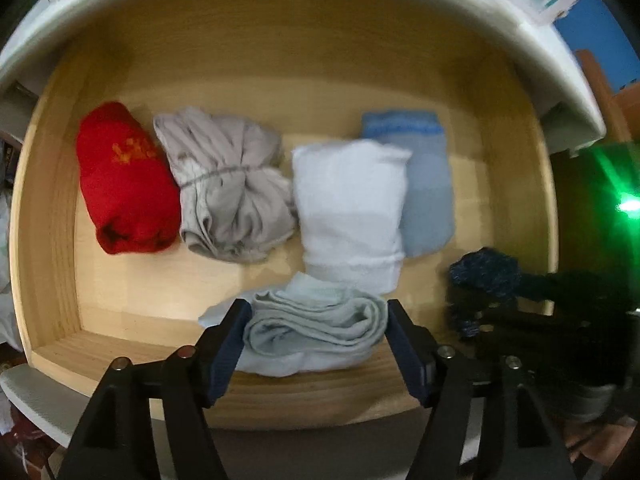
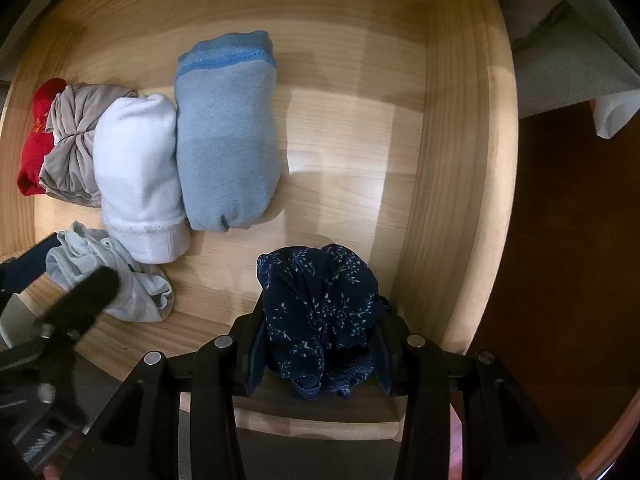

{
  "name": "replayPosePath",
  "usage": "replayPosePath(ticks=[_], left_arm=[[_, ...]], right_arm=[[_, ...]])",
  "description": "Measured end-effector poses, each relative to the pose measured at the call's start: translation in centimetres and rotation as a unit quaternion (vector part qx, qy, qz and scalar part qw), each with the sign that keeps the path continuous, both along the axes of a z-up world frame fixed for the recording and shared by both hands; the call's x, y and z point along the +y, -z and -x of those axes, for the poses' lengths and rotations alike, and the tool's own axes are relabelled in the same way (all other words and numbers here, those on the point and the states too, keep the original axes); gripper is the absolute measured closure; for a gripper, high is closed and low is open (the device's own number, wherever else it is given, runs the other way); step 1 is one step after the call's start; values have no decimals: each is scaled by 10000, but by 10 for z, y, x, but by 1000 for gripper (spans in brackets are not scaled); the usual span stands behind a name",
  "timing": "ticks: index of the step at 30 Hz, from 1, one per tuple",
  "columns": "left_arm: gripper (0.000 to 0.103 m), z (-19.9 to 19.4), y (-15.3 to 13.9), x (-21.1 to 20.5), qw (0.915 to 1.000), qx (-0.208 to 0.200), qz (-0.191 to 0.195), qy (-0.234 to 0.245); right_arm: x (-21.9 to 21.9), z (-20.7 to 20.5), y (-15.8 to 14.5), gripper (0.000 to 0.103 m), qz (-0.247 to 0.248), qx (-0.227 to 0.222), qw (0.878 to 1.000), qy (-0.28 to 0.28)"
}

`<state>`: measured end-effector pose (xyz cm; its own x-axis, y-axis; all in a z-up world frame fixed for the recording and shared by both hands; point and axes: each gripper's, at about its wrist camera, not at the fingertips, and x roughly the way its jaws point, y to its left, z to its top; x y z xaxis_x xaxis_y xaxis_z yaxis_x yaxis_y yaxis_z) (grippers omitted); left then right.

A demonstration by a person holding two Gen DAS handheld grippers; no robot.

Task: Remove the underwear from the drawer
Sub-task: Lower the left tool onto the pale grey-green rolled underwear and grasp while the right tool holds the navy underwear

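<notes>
Pale wood lines the open drawer point(image 1: 52, 208), where rolled underwear lies: red point(image 1: 124, 180), grey point(image 1: 228, 188), white point(image 1: 348, 208), light blue point(image 2: 226, 136). Left gripper point(image 1: 316, 320) straddles a crumpled pale-blue pair point(image 1: 316, 336), fingers apart, contact unclear. Right gripper point(image 2: 320, 344) is clamped on a navy floral pair point(image 2: 320, 304), its lower edge hidden.

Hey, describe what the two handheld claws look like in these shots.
Both claws, left claw and right claw, are matte black, with angular arms joined by silver round bolts. Their fingers carry dark navy pads. No cables, markings or sleeves are visible.
</notes>
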<state>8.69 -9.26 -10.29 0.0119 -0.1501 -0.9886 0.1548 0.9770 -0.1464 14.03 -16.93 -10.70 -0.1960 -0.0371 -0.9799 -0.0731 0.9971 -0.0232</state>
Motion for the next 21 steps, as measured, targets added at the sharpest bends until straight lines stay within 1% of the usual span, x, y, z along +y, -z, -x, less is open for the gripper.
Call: replayPosePath(ticks=[5,8,11,14,16,18,19,21], left_arm=[[29,-2,11,-7,9999,109,-98,-18],[29,-4,23,-10,9993,224,-294,12],[29,-5,26,-10,9992,315,-259,-44],[29,-5,28,-12,9993,261,-259,55],[31,-8,30,-14,9995,194,-250,89],[42,-4,29,-16,9993,112,-278,223],[44,-3,28,-14,9992,101,-285,249],[50,-3,25,-11,9993,96,-242,272]], right_arm=[[-2,1,0,63,-43,-11,10000,30],[-1,2,2,62,-43,-7,10000,21],[0,2,5,62,-55,-2,10000,18],[1,1,6,62,-61,10,10000,16],[2,1,7,62,-75,8,10000,29],[2,0,11,62,-97,2,9999,39],[2,2,14,62,-99,-1,9999,35],[2,2,15,62,-99,-1,9999,40]])
